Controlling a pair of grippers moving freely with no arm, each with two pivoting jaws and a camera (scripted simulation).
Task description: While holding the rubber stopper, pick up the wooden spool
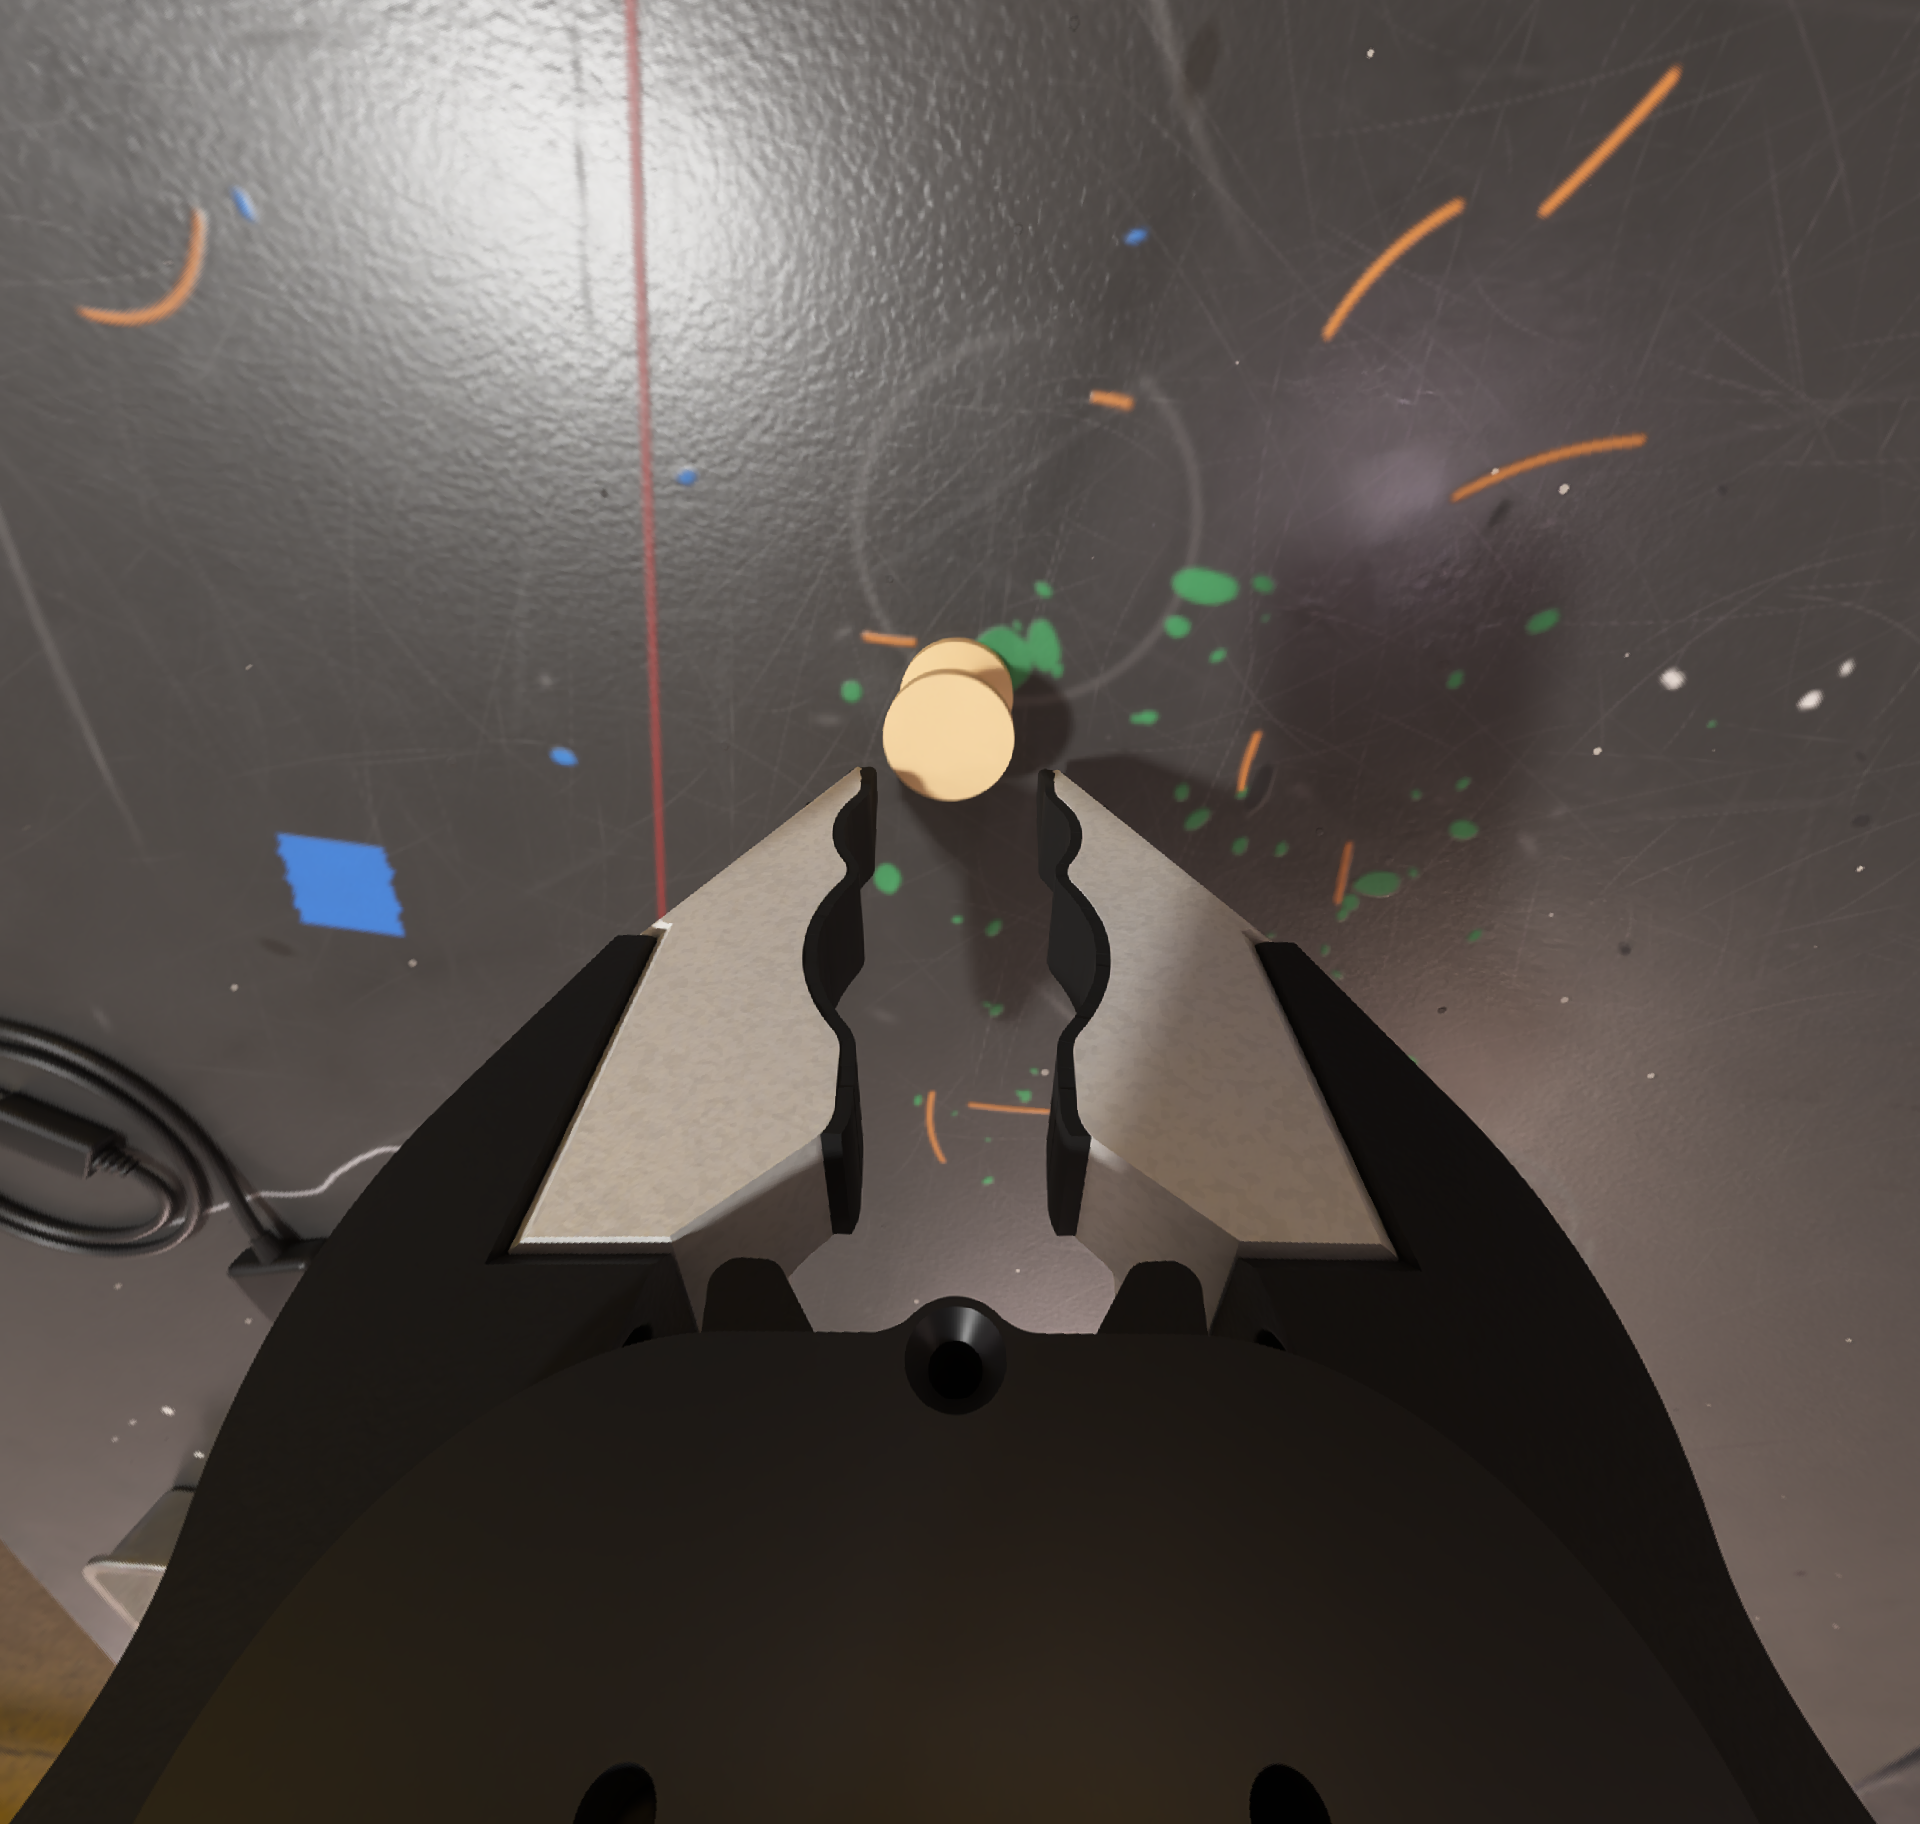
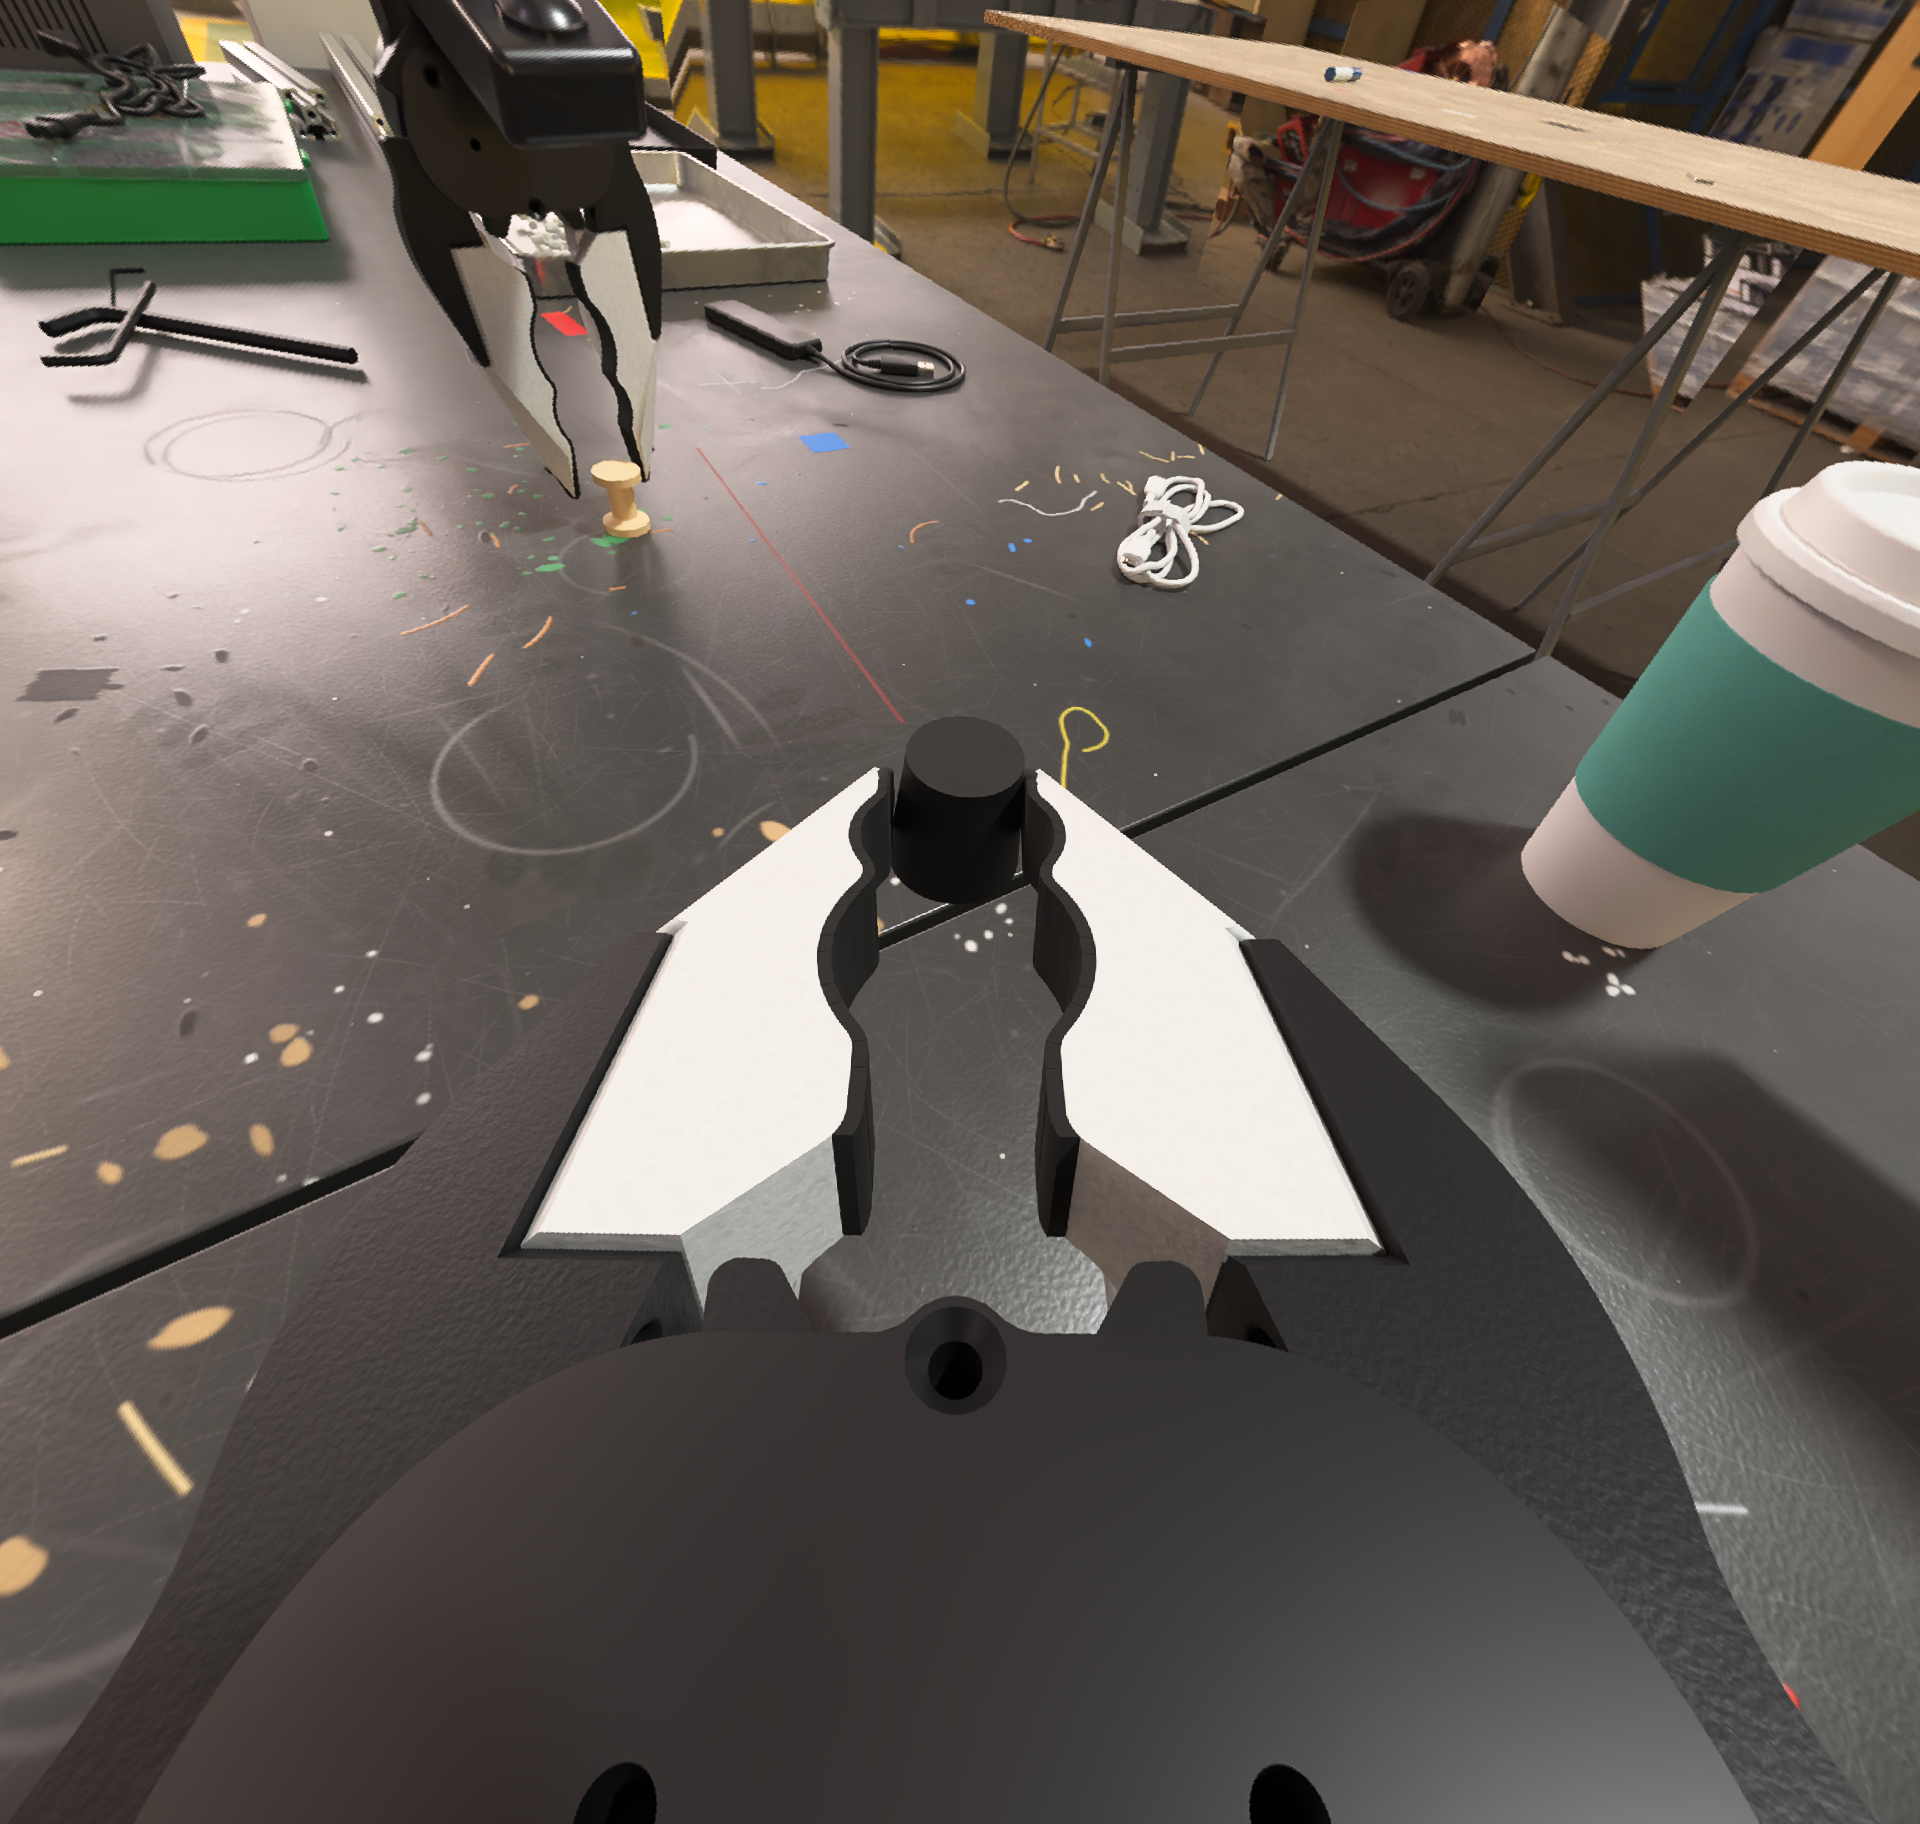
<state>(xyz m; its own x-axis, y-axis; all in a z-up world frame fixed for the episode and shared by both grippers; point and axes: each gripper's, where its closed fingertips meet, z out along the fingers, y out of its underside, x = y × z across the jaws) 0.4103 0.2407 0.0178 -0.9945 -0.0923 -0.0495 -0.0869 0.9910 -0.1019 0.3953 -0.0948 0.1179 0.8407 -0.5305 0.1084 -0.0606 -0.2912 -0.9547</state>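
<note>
The wooden spool (image 1: pixel 948 733) stands upright on the dark table, pale tan, seen from above just beyond the tips of my left gripper (image 1: pixel 956 782). That gripper is open and empty, pointing down at it. In the right wrist view the spool (image 2: pixel 620 498) stands far left, with the left gripper (image 2: pixel 611 479) right above it, fingertips either side of its top. My right gripper (image 2: pixel 958 787) is shut on the black rubber stopper (image 2: pixel 958 806), held between its fingertips above the table.
A teal and white paper cup (image 2: pixel 1756 714) stands at the right. A white coiled cable (image 2: pixel 1169 527), a black cable (image 2: pixel 894 363), hex keys (image 2: pixel 156 330), a metal tray (image 2: pixel 717 216) and a green box (image 2: pixel 156 164) lie farther off. The table edge runs along the right.
</note>
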